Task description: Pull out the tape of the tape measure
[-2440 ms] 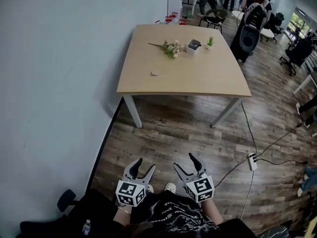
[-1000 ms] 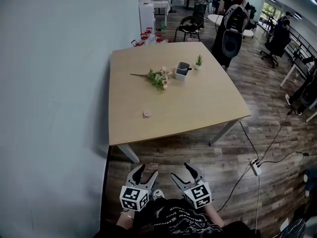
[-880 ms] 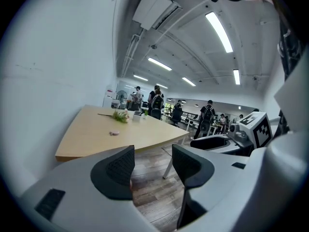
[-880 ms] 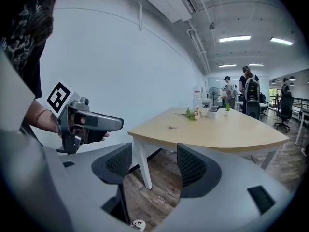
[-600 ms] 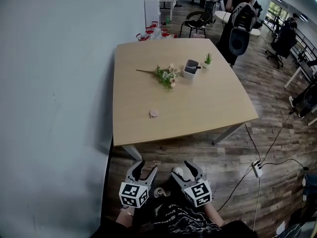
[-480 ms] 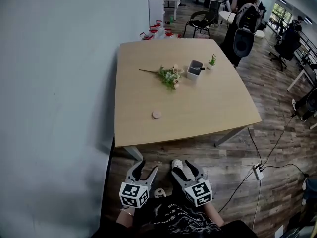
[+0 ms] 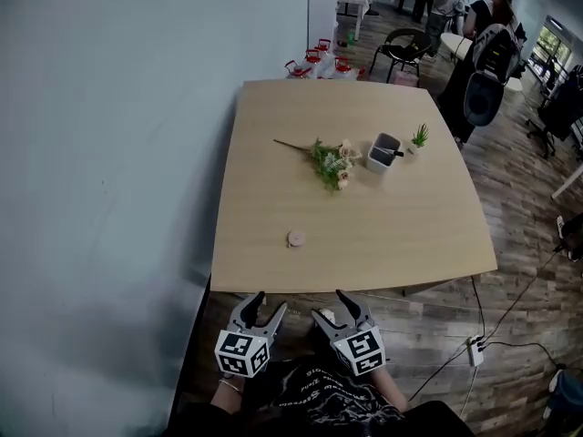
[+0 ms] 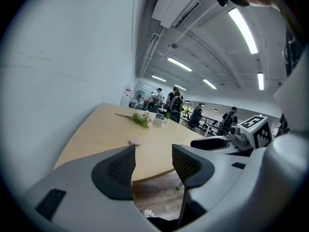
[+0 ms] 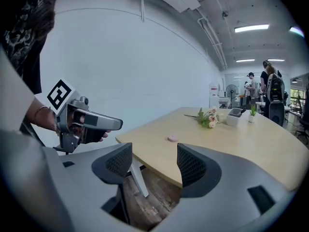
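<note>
A small round pink tape measure [image 7: 296, 238] lies on the wooden table [image 7: 428, 244], near its front edge and left of centre. It also shows as a pink disc [image 8: 134, 142] in the left gripper view and as the same disc [image 9: 172, 138] in the right gripper view. My left gripper [image 7: 267, 306] and right gripper [image 7: 330, 306] hang side by side just short of the table's near edge, both open and empty. The jaws of each stand well apart, the left gripper [image 8: 153, 151] and the right gripper [image 9: 154, 153] aimed toward the table.
A flower sprig [image 7: 332, 162], a grey cup [image 7: 383, 151] and a tiny potted plant [image 7: 419, 137] sit farther back on the table. A pale wall [image 7: 109, 153] runs along the left. A power strip [image 7: 475, 350] with cables lies on the floor at right. Chairs and people are behind.
The table has come much closer; its near edge now lies right in front of both grippers. Both grippers stay open, held together near the body.
</note>
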Motion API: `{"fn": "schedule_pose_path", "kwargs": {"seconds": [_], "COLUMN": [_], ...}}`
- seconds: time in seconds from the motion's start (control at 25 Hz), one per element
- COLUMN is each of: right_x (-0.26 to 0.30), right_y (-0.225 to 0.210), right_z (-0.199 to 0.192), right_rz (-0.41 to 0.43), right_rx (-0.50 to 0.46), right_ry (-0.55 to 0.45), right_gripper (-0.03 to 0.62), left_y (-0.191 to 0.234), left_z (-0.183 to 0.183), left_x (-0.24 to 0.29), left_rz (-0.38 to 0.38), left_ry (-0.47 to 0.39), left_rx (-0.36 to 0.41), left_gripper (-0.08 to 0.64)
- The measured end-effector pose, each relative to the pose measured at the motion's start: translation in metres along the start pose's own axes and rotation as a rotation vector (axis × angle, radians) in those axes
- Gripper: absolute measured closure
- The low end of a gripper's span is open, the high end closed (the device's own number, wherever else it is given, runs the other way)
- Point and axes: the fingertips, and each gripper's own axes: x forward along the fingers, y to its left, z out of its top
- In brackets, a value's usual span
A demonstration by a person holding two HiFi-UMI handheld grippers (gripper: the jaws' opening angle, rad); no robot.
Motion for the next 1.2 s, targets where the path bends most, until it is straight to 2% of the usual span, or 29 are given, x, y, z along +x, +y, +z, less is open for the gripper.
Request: {"fn": "schedule_pose_path", "kwargs": {"seconds": [0.32,0.48,0.56,0.68,0.84,1.0,1.2], "right_x": [0.036,0.048,0.052,0.064,0.089,0.123,0.165], "right_y": [-0.07,-0.098,-0.107,-0.111,-0.103,-0.085,-0.076], "right_z": [0.029,0.032,0.033,0.035,0.039,0.043,0.036], "right_rz": [0.088,0.119,0.141,0.165,0.176,0.239,0.203], "right_rx": [-0.054,-0.061,-0.053,-0.053,-0.064,-0.035,-0.022], "right_ry": [-0.006,0.003,0.012,0.021,0.053,0.095,0.19], "right_gripper": [0.287,0.287,0.287,0.287,0.287,0.287,0.279], "left_y": [0.021,0.037,0.044,0.051,0.049,0.056,0.078], "left_z": [0.039,0.054,0.061,0.064,0.058,0.051,0.041], "left_x": [0.059,0.071,0.073,0.078,0.081,0.074,0.055], "left_rz": [0.131,0.203,0.25,0.304,0.329,0.359,0.406], "left_ry": [-0.05,-0.088,-0.099,-0.109,-0.099,-0.077,-0.052], "left_rx": [-0.045,-0.108,-0.114,-0.121,-0.15,-0.157,-0.206], "left_gripper": [0.318,0.318,0.318,0.318,0.318,0.318,0.318]}}
